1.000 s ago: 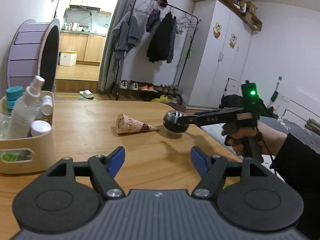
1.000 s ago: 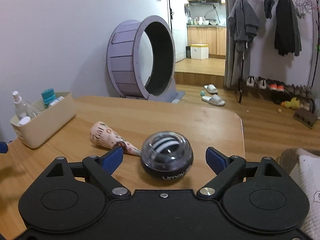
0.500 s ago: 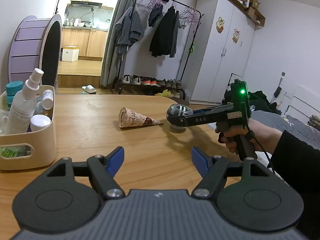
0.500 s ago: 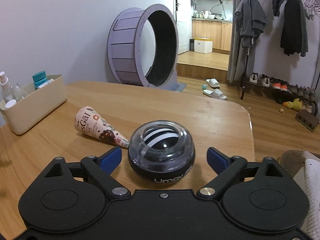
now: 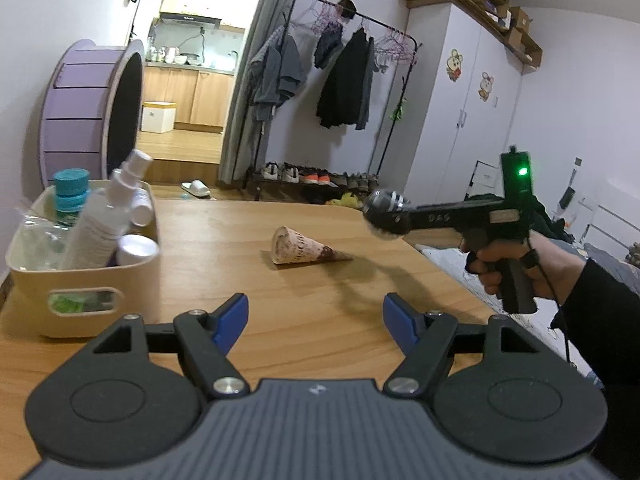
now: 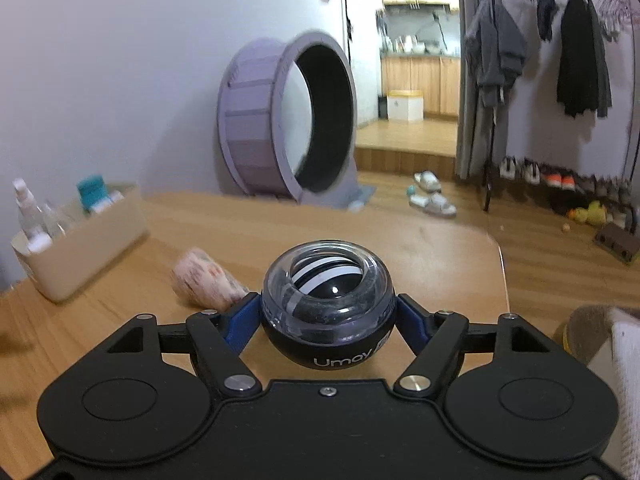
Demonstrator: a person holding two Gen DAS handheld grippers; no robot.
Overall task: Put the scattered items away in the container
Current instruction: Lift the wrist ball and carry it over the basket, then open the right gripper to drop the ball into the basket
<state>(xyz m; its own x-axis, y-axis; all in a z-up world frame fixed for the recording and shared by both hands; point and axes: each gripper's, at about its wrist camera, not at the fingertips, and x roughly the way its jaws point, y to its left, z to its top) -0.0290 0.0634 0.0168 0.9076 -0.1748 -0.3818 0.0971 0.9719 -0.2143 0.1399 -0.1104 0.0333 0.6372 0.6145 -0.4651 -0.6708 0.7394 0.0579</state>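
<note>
My right gripper (image 6: 328,312) is shut on a black and clear gyro ball (image 6: 329,300) and holds it above the wooden table; the ball also shows in the left wrist view (image 5: 386,216), raised off the table at the right. A paper-wrapped cone (image 5: 304,250) lies on the table's middle, and blurred in the right wrist view (image 6: 206,282). A cream container (image 5: 86,276) with a spray bottle (image 5: 106,216) and jars stands at the left; it also shows in the right wrist view (image 6: 84,242). My left gripper (image 5: 316,316) is open and empty, low over the near table.
The table's far edge (image 5: 280,202) and right edge (image 5: 452,276) drop to the floor. A purple wheel (image 6: 288,120) stands beyond the table by the wall. A clothes rack (image 5: 340,92) and shoes are farther back.
My right gripper has closed on the gyro ball and lifted it off the table. The left gripper has stayed open, shifting slightly.
</note>
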